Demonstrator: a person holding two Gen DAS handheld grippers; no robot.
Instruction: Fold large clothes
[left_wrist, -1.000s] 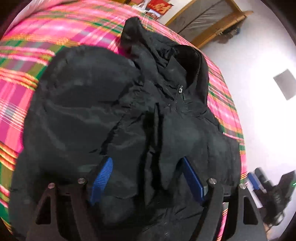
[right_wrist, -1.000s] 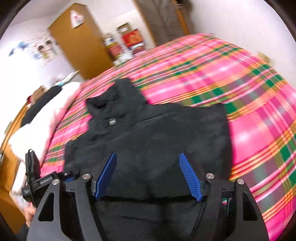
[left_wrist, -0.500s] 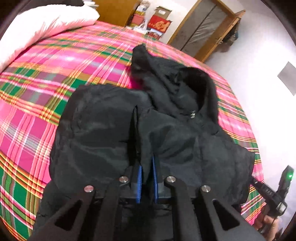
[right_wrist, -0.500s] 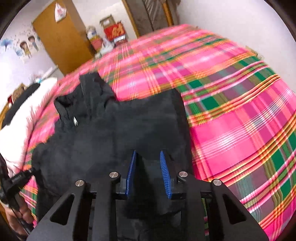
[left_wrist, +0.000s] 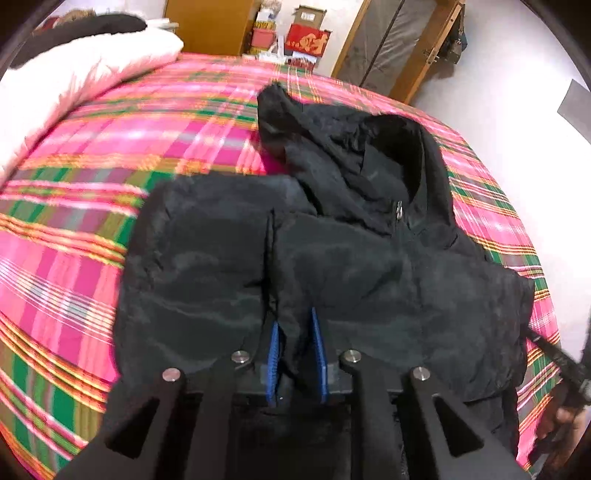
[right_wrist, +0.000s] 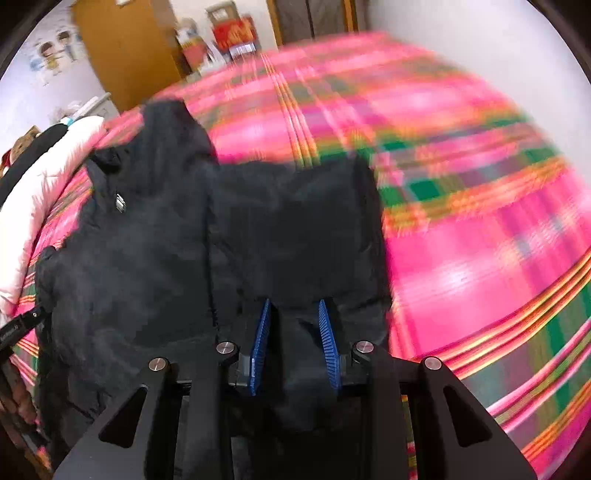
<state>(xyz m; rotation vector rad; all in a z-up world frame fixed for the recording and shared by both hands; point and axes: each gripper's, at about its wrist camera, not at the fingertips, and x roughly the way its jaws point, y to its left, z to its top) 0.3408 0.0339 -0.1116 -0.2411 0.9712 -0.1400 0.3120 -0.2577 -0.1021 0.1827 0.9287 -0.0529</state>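
- Left gripper (left_wrist: 297, 356), bottom centre of the left wrist view: its blue pads (left_wrist: 273, 363) stand narrow with a fold of the black jacket (left_wrist: 369, 273) pinched between them; the jaws are opening slightly, the cloth between them all the same.
- Right gripper (right_wrist: 295, 345), bottom centre of the right wrist view: blue pads (right_wrist: 328, 345) narrow, pressed on a bunched ridge of the jacket's (right_wrist: 155, 258) near hem.
- The jacket lies spread on the bed, filling the middle of both views. Its hood (left_wrist: 317, 129) and zipped collar point away toward the upper centre in the left wrist view, upper left in the right wrist view.
- A vertical fold line runs up the jacket from the left gripper.
- The pink, green and orange plaid bedspread (left_wrist: 74, 229) surrounds the jacket; it is motion-blurred in the right wrist view.
- A white pillow (left_wrist: 85, 62) sits at upper left, with something dark lying on it.
- Behind the bed stand a wooden wardrobe (right_wrist: 122, 48) and a red box (left_wrist: 308, 40).
- At lower right of the left wrist view, a hand (left_wrist: 561, 421) shows at the frame's edge.
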